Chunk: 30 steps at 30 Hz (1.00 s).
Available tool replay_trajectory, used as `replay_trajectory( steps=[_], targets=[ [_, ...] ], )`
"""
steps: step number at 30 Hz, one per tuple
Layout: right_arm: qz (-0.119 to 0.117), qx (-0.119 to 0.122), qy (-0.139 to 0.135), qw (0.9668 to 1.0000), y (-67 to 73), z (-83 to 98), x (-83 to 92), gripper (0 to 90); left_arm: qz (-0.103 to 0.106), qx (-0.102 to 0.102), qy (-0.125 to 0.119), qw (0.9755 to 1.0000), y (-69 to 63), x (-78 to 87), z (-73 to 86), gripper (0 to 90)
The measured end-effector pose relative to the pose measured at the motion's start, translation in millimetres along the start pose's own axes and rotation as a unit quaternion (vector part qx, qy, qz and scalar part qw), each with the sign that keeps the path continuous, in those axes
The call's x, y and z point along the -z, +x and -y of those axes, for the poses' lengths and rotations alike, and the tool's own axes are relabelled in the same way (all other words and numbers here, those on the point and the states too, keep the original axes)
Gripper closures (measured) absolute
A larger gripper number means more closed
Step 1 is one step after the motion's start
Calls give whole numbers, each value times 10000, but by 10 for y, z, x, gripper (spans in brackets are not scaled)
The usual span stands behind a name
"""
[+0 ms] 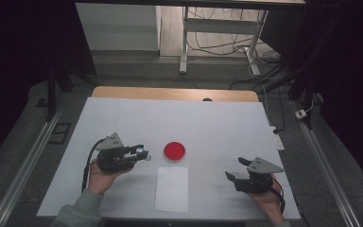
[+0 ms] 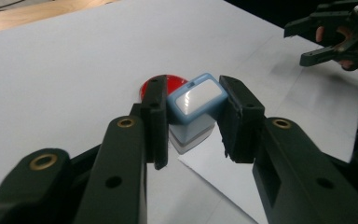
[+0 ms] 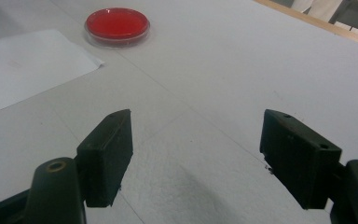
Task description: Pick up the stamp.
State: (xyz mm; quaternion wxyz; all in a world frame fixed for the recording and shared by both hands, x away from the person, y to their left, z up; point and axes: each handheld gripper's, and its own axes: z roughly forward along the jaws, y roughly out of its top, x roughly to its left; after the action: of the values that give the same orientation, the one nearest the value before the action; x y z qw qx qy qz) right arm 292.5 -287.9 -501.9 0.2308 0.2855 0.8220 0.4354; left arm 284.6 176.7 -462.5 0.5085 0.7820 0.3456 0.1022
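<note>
centre: red dish (image 1: 174,151), paper sheet (image 1: 171,187) | elsewhere: free

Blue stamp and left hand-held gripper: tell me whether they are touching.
Touching. In the left gripper view, both black jaws of the left hand-held gripper press against the sides of the blue stamp, holding it above the table.

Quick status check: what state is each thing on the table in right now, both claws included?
Left claw: shut on the stamp, raised off the table.
Stamp: blue and white, held tilted between the pads, near the ink pad.
Ink pad: round, red, uncovered, flat on the table.
Paper sheet: flat, looks blank.
Right claw: open, holding nothing.
</note>
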Motion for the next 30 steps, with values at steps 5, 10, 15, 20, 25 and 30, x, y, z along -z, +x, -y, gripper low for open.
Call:
replay_trajectory(
  steps=[5, 10, 15, 20, 25, 30],
  targets=[
    [-18, -2, -24, 10000, 9, -7, -6, 253, 44, -1, -52, 10000, -22, 14, -18, 651],
    [-54, 9, -36, 10000, 32, -19, -27, 256, 107, -20, -86, 9999, -55, 21, -37, 651],
    [-107, 36, -63, 9999, 52, -27, -45, 259, 190, -52, -124, 9997, -102, 19, -61, 650],
    [-113, 34, -67, 9999, 53, -27, -48, 261, 295, -107, -131, 9994, -169, -10, -84, 651],
    [-107, 50, -45, 9999, 55, -29, -47, 261, 409, -157, -107, 9990, -234, -60, -99, 650],
    [-101, 43, -59, 9999, 58, -29, -51, 262, 531, -186, -106, 9984, -300, -114, -116, 650]
  ],
)
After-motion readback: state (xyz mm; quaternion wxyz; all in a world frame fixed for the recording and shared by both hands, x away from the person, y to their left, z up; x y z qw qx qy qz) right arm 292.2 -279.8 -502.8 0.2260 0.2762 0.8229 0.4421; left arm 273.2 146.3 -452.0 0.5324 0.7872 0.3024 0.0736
